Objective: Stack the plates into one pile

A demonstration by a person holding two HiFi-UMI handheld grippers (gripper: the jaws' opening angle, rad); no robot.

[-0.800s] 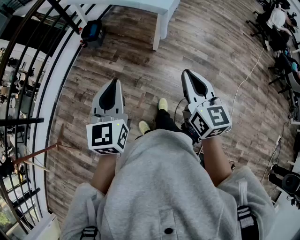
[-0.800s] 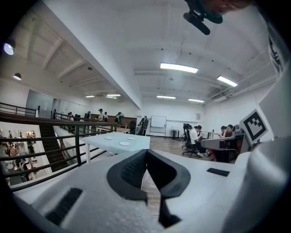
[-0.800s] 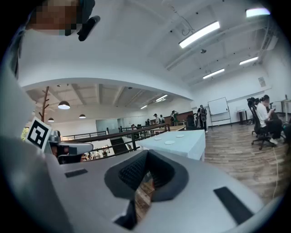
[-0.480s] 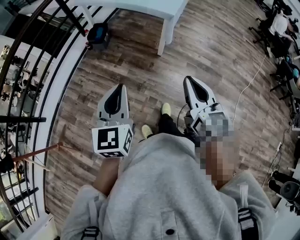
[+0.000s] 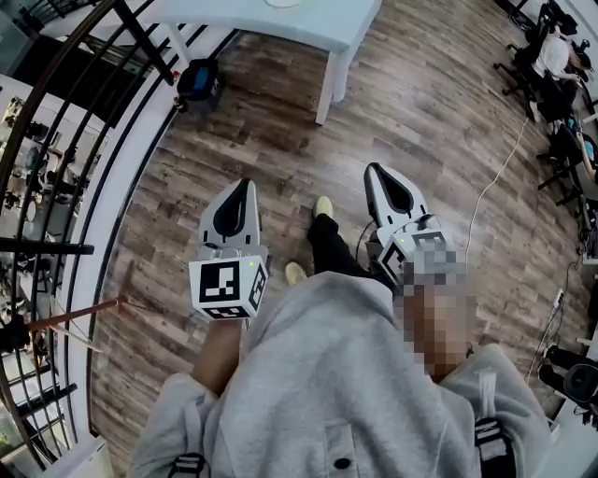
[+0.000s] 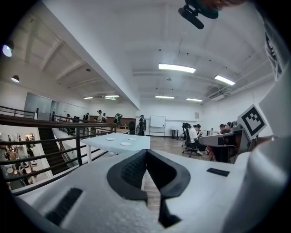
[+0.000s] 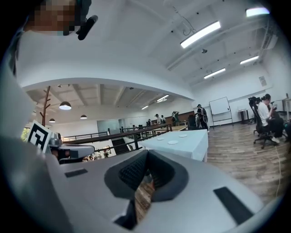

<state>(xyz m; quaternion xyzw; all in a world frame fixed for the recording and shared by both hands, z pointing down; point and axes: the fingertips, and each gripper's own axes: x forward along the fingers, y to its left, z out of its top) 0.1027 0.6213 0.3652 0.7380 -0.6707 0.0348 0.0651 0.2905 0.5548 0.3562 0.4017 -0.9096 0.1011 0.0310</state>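
Note:
A white table (image 5: 280, 23) stands ahead at the top of the head view, well beyond both grippers. Three small white plates lie apart on its top: one (image 6: 126, 144) nearest, one (image 6: 110, 139) to the left and one (image 6: 131, 139) further back. The right gripper view shows the same table (image 7: 193, 145) with a plate (image 7: 173, 142) on it. My left gripper (image 5: 245, 184) and right gripper (image 5: 374, 170) are held side by side over the wooden floor, pointing at the table. Both are shut with nothing between the jaws, which meet at their tips (image 6: 145, 152) (image 7: 146, 154).
A black railing (image 5: 84, 140) curves along the left over a stairwell. A dark blue bag (image 5: 199, 79) sits by the table's left leg. A white cable (image 5: 486, 177) runs across the floor on the right. People sit on office chairs (image 5: 551, 56) at the far right.
The person has stepped forward: the table and the blue bag have come further into the head view, and a foot has swung ahead. Both grippers stay shut, a little lower in the picture.

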